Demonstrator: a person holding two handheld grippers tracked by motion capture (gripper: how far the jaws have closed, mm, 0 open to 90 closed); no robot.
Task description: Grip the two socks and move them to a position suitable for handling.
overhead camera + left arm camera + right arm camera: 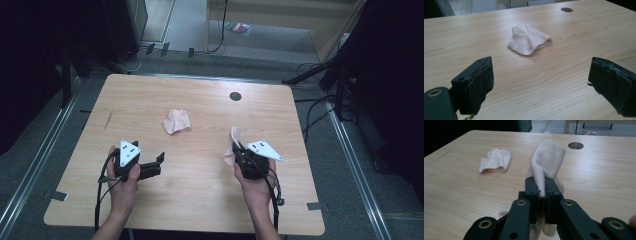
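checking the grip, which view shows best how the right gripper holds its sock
The right gripper view: the right gripper has its jaws shut on the held sock, folded above them. The high view shows it small, partly hidden; the left gripper view faces the other sock.

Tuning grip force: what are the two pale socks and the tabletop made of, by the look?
Held sock: soft knit fabric, probably cotton blend; fine matte weave, folds limply between the right gripper pads. Loose sock: same look, crumpled. Table: likely wood-grain laminate; even grain, slight sheen.
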